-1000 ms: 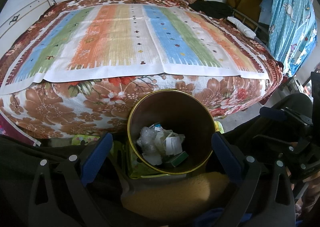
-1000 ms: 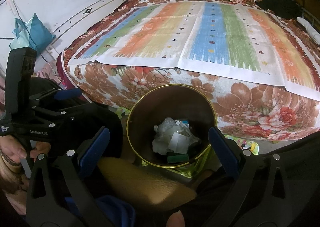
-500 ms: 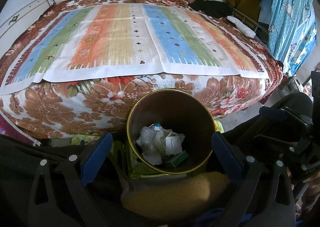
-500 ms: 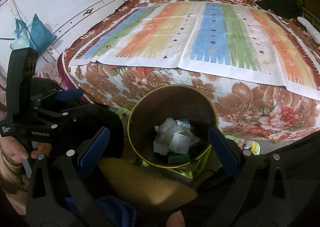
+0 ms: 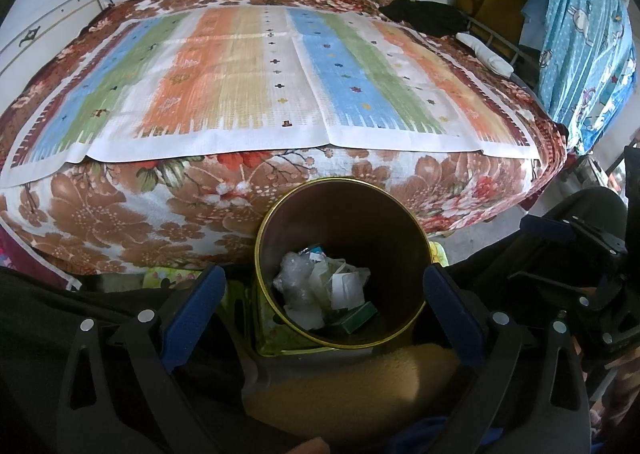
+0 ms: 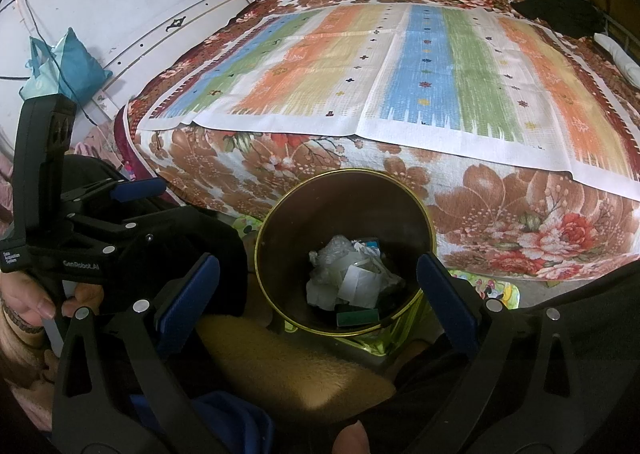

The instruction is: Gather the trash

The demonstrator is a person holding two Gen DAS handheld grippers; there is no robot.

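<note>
A round dark bin with a gold metal rim (image 5: 340, 262) is seen from above in both wrist views, standing on the floor just in front of the near edge of a bed. At its bottom a small heap of trash is lying: crumpled clear plastic and white paper scraps (image 5: 320, 290) and, at the near side, a small green box (image 5: 358, 317). In the right wrist view the same heap (image 6: 352, 282) and the green box (image 6: 357, 318) are shown.

The left gripper (image 5: 324, 294) is held wide, its blue-padded fingers (image 5: 192, 304) standing apart on both sides of the bin, and nothing is gripped. The right gripper (image 6: 318, 286) is also spread wide and empty, with one blue pad (image 6: 446, 294) at the right of the bin rim.

The bed is covered with a brown flowered blanket (image 5: 120, 214), and over it a striped mat of blue, green and orange (image 5: 260, 74) is laid. A teal bag (image 6: 66, 66) is seen at the far left wall.
</note>
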